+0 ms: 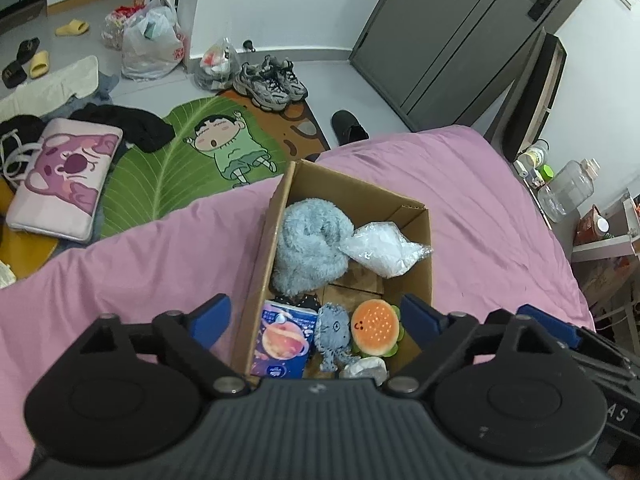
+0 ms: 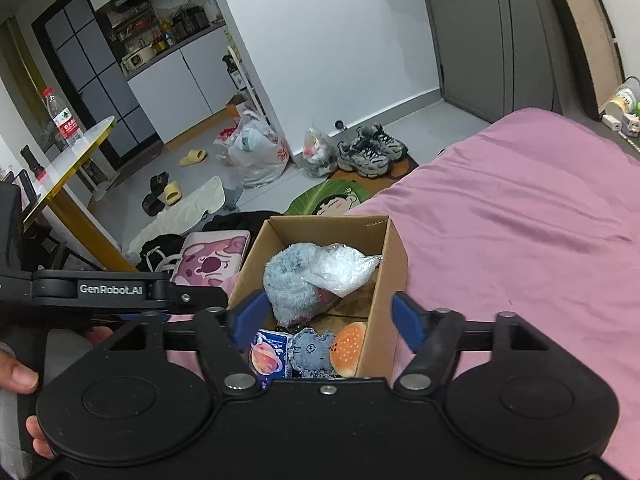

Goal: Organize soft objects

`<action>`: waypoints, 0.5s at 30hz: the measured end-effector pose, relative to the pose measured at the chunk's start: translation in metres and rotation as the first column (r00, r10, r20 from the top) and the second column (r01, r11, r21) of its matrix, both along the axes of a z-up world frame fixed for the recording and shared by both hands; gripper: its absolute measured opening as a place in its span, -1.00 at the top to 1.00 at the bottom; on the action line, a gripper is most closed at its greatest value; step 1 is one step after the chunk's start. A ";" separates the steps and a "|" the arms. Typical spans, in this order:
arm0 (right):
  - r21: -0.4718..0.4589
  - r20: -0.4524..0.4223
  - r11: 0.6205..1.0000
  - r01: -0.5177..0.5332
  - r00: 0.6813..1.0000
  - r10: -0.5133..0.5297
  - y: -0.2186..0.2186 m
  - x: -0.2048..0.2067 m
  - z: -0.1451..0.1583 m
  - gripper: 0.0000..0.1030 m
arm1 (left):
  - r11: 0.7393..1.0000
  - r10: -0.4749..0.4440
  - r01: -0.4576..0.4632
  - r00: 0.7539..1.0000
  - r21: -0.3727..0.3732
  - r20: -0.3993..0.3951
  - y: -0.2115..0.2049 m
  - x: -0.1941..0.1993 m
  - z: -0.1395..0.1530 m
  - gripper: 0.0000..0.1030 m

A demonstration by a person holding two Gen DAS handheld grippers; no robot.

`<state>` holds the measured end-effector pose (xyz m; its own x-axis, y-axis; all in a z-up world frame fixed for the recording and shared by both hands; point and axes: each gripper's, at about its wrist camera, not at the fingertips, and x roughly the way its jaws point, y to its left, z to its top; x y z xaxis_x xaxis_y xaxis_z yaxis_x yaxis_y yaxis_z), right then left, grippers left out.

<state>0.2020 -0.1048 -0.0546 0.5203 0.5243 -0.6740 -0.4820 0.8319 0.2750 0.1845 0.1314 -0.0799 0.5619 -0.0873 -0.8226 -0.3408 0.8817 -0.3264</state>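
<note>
Cardboard walls of the open box (image 1: 276, 216) on the pink bed (image 1: 140, 256) hold all the soft things in view: a fluffy grey-blue plush (image 1: 310, 246) and a clear plastic bag of white stuffing (image 1: 380, 250) at the far end, and a tissue pack (image 1: 282, 338), a small grey octopus toy (image 1: 334, 332) and a burger plush (image 1: 376, 328) in a row at the near end. The left hand-held gripper (image 1: 316, 318) hovers above that near row, jaws spread wide and empty. The right hand-held gripper (image 2: 326, 320) hangs over the same end, equally wide and empty. If the step is picking from the row, it seems best to come straight down on one toy only, blue pads clear of the box walls, closing gently since plush compresses and can drag its neighbour along.
</note>
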 end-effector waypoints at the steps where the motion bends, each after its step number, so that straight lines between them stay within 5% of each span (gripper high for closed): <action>1: -0.002 0.008 1.000 0.004 1.000 -0.004 -0.001 -0.003 0.002 -0.53 | 1.000 -0.001 0.001 1.000 0.004 0.008 0.000 -0.003 0.003 -0.86; 15: 0.025 0.034 0.994 0.103 0.994 -0.104 -0.028 -0.026 0.015 -1.00 | 0.998 -0.039 0.036 0.997 0.043 0.067 -0.012 -0.034 0.032 -1.00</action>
